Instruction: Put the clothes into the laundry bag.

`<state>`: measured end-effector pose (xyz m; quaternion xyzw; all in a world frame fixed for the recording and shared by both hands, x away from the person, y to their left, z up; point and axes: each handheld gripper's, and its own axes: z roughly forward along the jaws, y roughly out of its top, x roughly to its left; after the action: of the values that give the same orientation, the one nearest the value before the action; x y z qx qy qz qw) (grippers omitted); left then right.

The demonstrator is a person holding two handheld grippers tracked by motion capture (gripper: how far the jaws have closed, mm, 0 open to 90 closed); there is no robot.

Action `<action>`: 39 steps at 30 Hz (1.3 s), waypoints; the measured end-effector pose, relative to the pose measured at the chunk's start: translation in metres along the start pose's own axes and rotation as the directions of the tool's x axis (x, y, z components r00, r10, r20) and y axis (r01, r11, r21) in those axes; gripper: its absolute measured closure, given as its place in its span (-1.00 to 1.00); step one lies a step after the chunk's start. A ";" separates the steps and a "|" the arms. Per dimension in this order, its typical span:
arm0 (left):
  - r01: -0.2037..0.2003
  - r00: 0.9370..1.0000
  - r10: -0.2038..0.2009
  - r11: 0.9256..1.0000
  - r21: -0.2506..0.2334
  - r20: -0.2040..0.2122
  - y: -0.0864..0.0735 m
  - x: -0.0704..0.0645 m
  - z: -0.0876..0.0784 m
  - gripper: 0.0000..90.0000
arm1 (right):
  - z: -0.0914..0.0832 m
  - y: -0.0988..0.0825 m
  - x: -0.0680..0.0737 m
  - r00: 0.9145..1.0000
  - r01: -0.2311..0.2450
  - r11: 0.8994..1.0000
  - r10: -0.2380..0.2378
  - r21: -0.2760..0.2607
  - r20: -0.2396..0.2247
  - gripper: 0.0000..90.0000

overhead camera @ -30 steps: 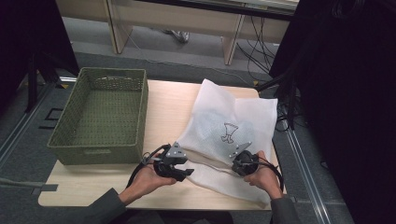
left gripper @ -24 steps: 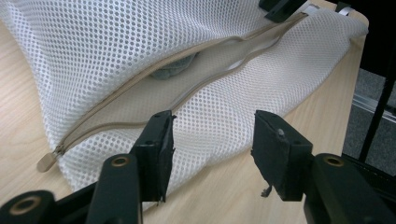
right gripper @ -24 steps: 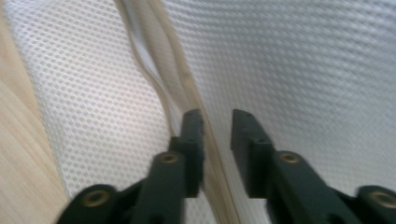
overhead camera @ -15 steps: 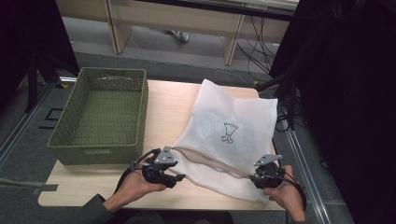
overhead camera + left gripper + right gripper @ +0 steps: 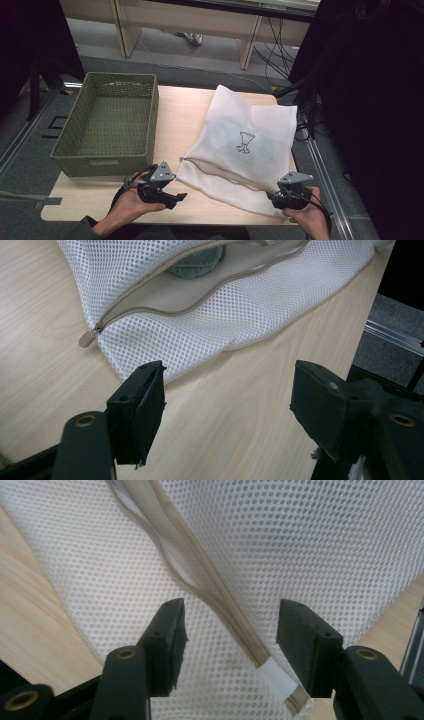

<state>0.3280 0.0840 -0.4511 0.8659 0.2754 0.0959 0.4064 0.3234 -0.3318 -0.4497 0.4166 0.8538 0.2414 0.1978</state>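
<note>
A white mesh bag (image 5: 245,145) with a small black drawing lies on the right half of the wooden table (image 5: 185,107). Its zip (image 5: 200,295) along the near edge gapes open, and a grey-blue soft thing (image 5: 197,262) shows inside. My left gripper (image 5: 176,196) sits just off the bag's left corner, near the zip pull (image 5: 87,337). Its jaws have just been opening, with only bare table between them (image 5: 227,410). My right gripper (image 5: 272,198) is at the bag's near right corner. Its jaws have also just been opening and straddle the zip's end (image 5: 250,645) without pressing it.
An empty green woven basket (image 5: 107,125) stands on the left side of the table. The table's near edge runs just under both hands. Desk legs and cables (image 5: 272,50) lie beyond the far edge, and dark equipment stands to the right.
The two hands have drawn apart along the bag's near edge, the left one leftward and the right one rightward. The right jaws, shut a second ago, now stand open.
</note>
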 end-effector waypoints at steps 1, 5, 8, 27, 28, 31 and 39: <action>0.000 1.000 0.000 1.000 -0.011 0.004 -0.001 0.000 -0.002 -0.38 | -0.001 0.000 0.001 1.000 -0.009 1.000 0.009 -0.007 -0.001 -0.02; 0.002 1.000 -0.002 0.999 -0.039 0.004 -0.010 0.001 -0.011 -0.47 | -0.003 -0.003 0.008 0.998 -0.054 0.998 0.053 -0.038 -0.041 -0.10; 0.022 1.000 -0.022 0.997 -0.072 0.009 -0.016 0.003 -0.016 -0.52 | -0.004 -0.003 0.012 0.994 -0.086 0.994 0.082 -0.068 -0.069 -0.15; 0.000 0.999 -0.004 0.992 -0.124 -0.035 -0.051 0.019 -0.055 -0.64 | -0.012 -0.001 0.043 0.984 -0.117 0.981 0.094 -0.152 -0.155 -0.29; 0.000 0.999 -0.004 0.992 -0.124 -0.035 -0.051 0.019 -0.055 -0.64 | -0.012 -0.001 0.043 0.984 -0.117 0.981 0.094 -0.152 -0.155 -0.29; -0.012 0.999 0.007 0.991 -0.131 -0.041 -0.054 0.020 -0.061 -0.64 | -0.012 -0.002 0.047 0.982 -0.129 0.978 0.103 -0.165 -0.158 -0.30; 0.002 0.997 -0.012 0.990 -0.142 -0.072 -0.061 0.018 -0.071 -0.65 | -0.012 -0.004 0.052 0.983 -0.111 0.981 0.085 -0.159 -0.162 -0.31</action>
<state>0.2911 0.1719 -0.4524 0.8299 0.2856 0.1452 0.4568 0.2849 -0.2951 -0.4496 0.4204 0.8216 0.3531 0.1534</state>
